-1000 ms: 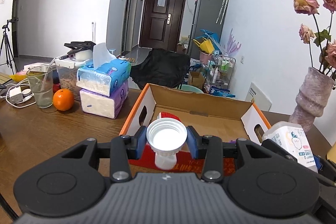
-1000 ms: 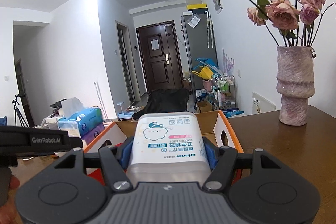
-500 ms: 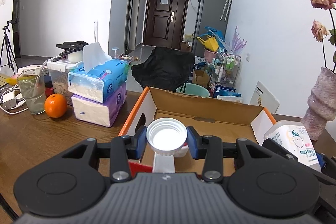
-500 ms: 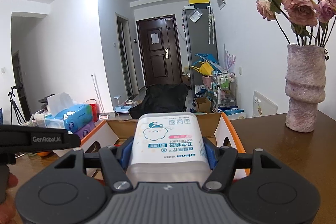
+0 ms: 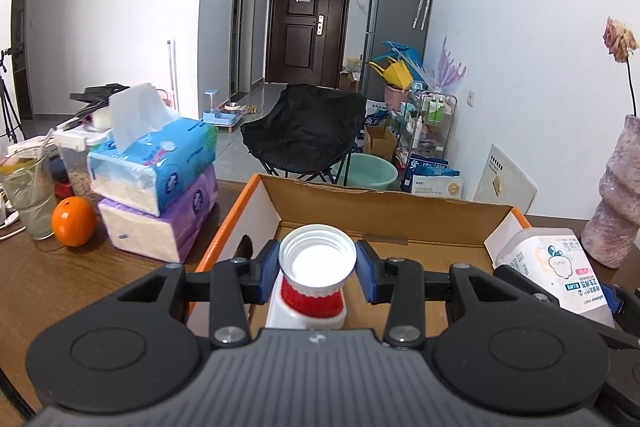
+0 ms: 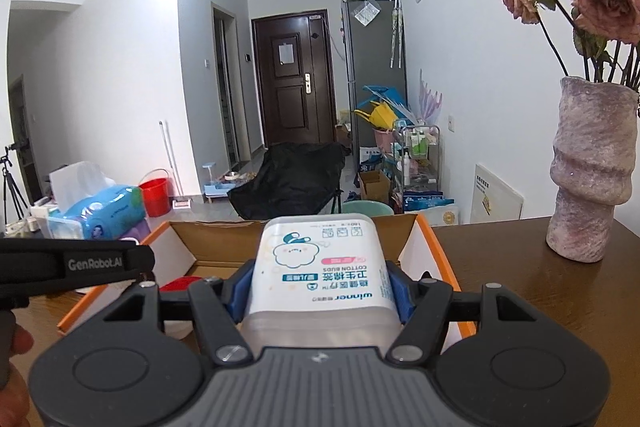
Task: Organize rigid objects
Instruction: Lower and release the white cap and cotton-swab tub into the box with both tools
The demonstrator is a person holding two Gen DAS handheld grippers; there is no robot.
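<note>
In the left view the left gripper [image 5: 317, 273] clamps a white bottle [image 5: 314, 279] by its neck, held over the box [image 5: 390, 203] – likely for dropping in – while in the right view the right gripper [image 6: 318, 293] squeezes a swab tub [image 6: 320, 267] above the box's near edge, ready to follow.

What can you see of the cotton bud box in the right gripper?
The cotton bud box is a translucent, rounded plastic tub with a white label showing a cartoon cloud face and "COTTON BUDS". It lies flat, label up, clamped on both sides by the right gripper, above the near edge of the cardboard box.
</note>
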